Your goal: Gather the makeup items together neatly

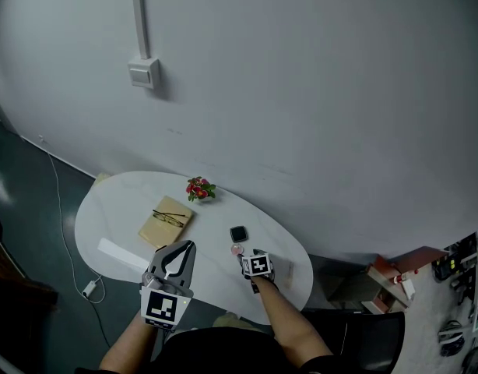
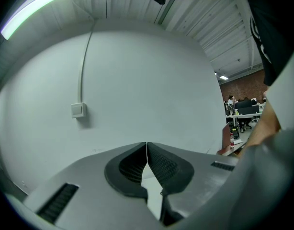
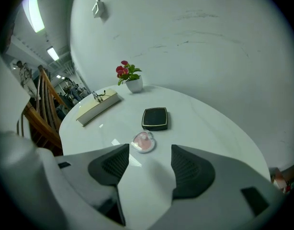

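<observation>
Open-plan office, staged corner. Plain white wall (image 1: 317, 115) with switch (image 1: 143, 73) and cable conduit (image 1: 139, 14), white oval tabletop (image 1: 107, 216). Left gripper view: desks with monitors (image 2: 243, 111), brick wall (image 2: 243, 83), ribbed ceiling (image 2: 209, 23). Right gripper view: ceiling strip lights (image 3: 53, 53).

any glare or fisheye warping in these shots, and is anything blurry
Head view: flat, dim light, soft shadows, fairly sharp. Left gripper view: heavy fisheye with black corners, ceiling light strip blown out, left tool soft up close. Right gripper view: same fisheye, small glare patches on the table beside the round pink case.
</observation>
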Motion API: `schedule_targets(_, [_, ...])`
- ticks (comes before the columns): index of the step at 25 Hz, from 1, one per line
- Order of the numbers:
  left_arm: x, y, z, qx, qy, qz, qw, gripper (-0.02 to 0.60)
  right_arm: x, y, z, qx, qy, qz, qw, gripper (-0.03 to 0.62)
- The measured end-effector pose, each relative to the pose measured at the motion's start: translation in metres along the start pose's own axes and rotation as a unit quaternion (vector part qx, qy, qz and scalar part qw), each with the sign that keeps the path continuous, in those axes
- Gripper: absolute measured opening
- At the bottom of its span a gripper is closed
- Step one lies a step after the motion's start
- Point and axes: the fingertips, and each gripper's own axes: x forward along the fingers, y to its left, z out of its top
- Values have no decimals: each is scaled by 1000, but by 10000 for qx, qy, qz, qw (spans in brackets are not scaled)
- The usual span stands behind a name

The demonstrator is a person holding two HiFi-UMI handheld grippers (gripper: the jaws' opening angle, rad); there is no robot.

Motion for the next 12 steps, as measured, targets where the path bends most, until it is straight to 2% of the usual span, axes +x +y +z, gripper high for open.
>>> schedule_targets(8, [0, 7, 6, -18, -159, 161, 9997, 25, 28, 14, 7, -419, 276, 159, 9986, 272])
schedule_targets(12, [-4, 13, -1, -49, -43, 280, 9996, 25, 41, 17, 6, -555, 390, 196, 9975, 273])
